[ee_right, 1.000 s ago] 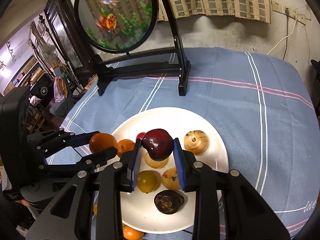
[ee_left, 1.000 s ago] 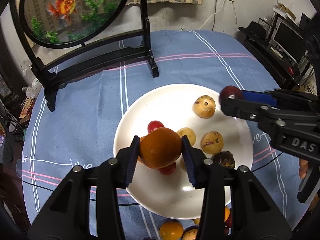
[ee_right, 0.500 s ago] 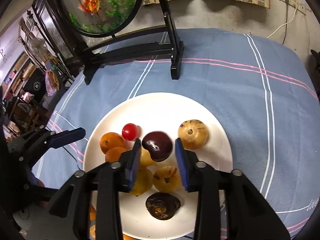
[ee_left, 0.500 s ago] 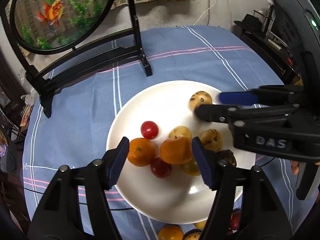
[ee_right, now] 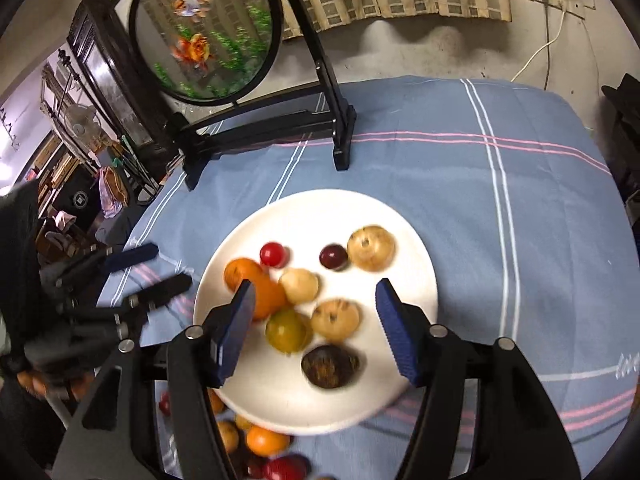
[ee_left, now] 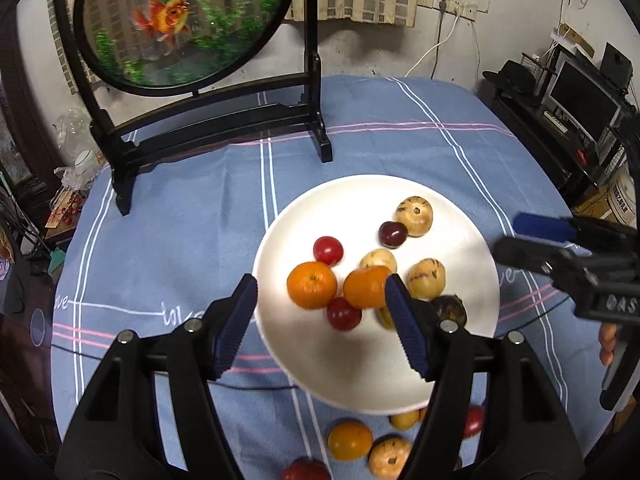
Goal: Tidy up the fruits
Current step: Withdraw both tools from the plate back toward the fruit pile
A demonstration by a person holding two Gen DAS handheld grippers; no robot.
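Note:
A white plate [ee_left: 360, 368] [ee_right: 400, 220] on the blue cloth holds several fruits: two oranges [ee_left: 312, 284], a red tomato [ee_left: 328, 249], a dark plum [ee_left: 393, 233] [ee_right: 333, 256], tan striped fruits [ee_left: 415, 210] and a dark wrinkled fruit [ee_right: 330, 366]. My left gripper [ee_left: 320, 320] is open and empty above the plate's near left part. My right gripper [ee_right: 314, 326] is open and empty above the plate's near side; it also shows at the right in the left wrist view [ee_left: 516, 236].
More loose fruits [ee_left: 350, 440] [ee_right: 266, 440] lie on the cloth by the plate's near edge. A round goldfish screen on a black stand [ee_left: 180, 24] [ee_right: 208, 36] stands at the back of the table. Furniture crowds the table's sides.
Both grippers opened wide and let go: the orange now lies on the plate beside the other orange, the dark plum lies next to the far tan fruit. Both grippers drew back.

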